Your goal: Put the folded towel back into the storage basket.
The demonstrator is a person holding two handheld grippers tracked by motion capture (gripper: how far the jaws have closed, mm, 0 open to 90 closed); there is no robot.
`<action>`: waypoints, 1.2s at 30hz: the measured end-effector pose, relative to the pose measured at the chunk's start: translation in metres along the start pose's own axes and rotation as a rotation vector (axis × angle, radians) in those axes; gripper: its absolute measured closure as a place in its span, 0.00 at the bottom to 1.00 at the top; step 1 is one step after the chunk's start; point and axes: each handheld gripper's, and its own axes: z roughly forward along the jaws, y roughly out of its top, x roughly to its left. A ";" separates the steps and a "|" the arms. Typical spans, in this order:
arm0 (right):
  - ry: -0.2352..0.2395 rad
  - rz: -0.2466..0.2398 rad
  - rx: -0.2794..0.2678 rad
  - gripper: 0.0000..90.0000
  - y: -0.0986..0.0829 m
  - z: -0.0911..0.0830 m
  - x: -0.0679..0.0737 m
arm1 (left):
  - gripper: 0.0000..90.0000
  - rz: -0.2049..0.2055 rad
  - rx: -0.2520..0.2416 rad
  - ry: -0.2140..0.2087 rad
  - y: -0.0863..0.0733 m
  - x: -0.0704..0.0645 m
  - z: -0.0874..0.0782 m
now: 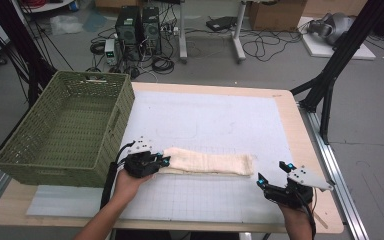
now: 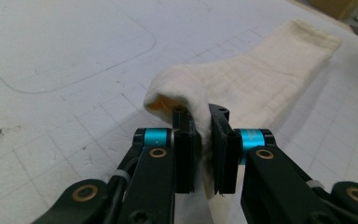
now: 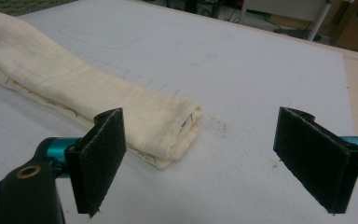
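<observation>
Cloth [image 1: 207, 163], cream, folded into long strip, laid across lower middle of high view on white mat [image 1: 220, 120]. Its left end pinched between narrow jaws of left gripper [image 1: 155, 161], lifted into small hump. Right gripper [image 1: 272, 174] held at lower right, jaws wide, just off cloth's right end, nothing gripped. Green basket [image 1: 65, 130] seen at left, beside mat.

An empty green woven basket [image 1: 65, 131] sits at nine o'clock on the bench [image 1: 307, 165], beside the white gridded mat [image 1: 220, 120].
</observation>
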 end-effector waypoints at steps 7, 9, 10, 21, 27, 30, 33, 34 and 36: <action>0.023 -0.018 0.003 0.17 0.004 0.005 0.007 | 0.89 0.039 -0.036 -0.015 -0.004 -0.001 -0.005; 0.025 -0.023 0.003 0.17 0.005 0.007 0.009 | 0.89 0.049 -0.042 -0.017 -0.004 -0.001 -0.006; 0.029 -0.025 0.004 0.17 0.005 0.008 0.010 | 0.89 0.049 -0.042 -0.016 -0.005 -0.001 -0.006; 0.038 -0.010 0.042 0.17 0.016 0.035 0.015 | 0.88 0.045 -0.056 -0.018 -0.004 0.000 -0.009; 0.036 0.017 0.079 0.17 0.023 0.062 0.014 | 0.89 0.055 -0.060 -0.025 -0.004 -0.001 -0.009; 0.040 0.030 0.122 0.18 0.021 0.075 0.015 | 0.88 0.054 -0.064 -0.026 -0.004 -0.001 -0.010; 0.046 0.031 0.155 0.21 0.017 0.082 0.015 | 0.88 0.054 -0.066 -0.026 -0.004 -0.001 -0.010; 0.041 0.036 0.167 0.22 0.015 0.083 0.015 | 0.88 0.055 -0.066 -0.025 -0.005 -0.001 -0.010; 0.042 0.040 0.190 0.23 0.010 0.085 0.013 | 0.88 0.056 -0.066 -0.026 -0.005 -0.001 -0.010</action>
